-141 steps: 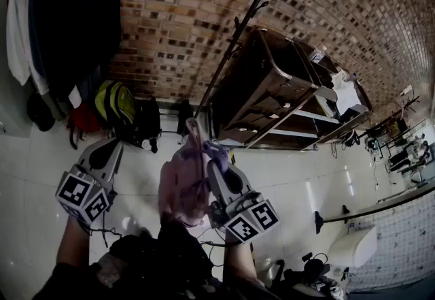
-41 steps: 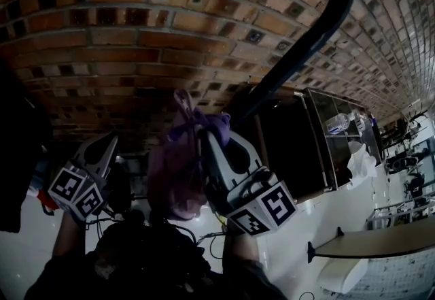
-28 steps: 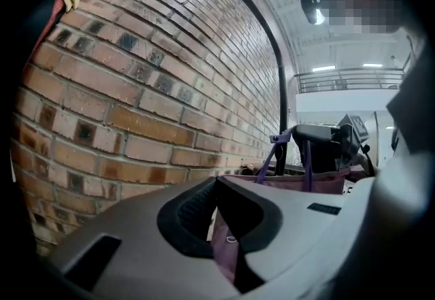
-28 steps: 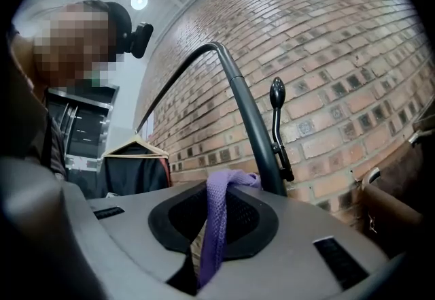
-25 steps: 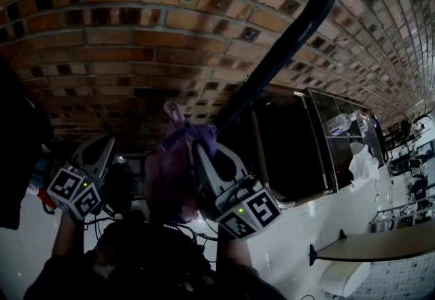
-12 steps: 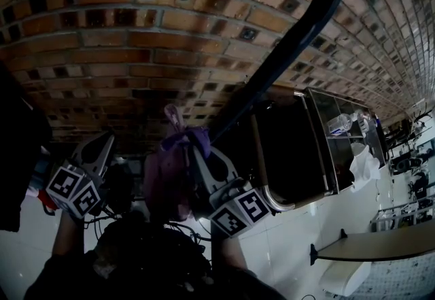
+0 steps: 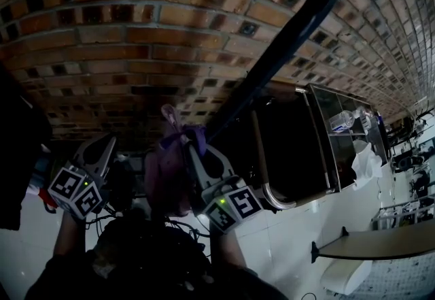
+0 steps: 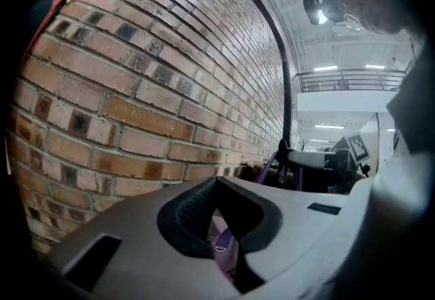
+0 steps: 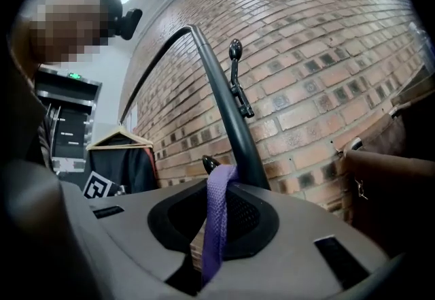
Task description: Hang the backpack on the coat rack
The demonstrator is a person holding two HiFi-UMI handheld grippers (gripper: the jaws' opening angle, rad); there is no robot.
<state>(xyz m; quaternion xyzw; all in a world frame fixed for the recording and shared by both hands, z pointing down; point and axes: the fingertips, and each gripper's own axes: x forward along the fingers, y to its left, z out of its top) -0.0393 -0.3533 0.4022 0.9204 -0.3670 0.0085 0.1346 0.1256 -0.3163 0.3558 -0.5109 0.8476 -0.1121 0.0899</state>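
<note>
A pink backpack (image 7: 166, 173) with purple straps hangs between my two grippers, close to the brick wall. My right gripper (image 7: 197, 149) is shut on the purple top strap (image 9: 216, 224), right beside the black coat rack pole (image 7: 285, 40). In the right gripper view the strap's upper end lies against a small black hook knob (image 9: 209, 164) at the foot of the pole (image 9: 231, 122). My left gripper (image 7: 107, 145) is to the left of the backpack, its jaw tips together; pink fabric (image 8: 221, 244) shows through the gap behind them.
The brick wall (image 7: 136, 26) fills the view just ahead. A dark coat on a hanger (image 9: 122, 156) hangs at the left. A dark cabinet (image 7: 299, 149) stands to the right of the pole. A higher hook (image 9: 238, 84) sticks out from the pole.
My right gripper has sunk a little beside the pole, with the purple strap still in it. The left gripper has stayed where it was.
</note>
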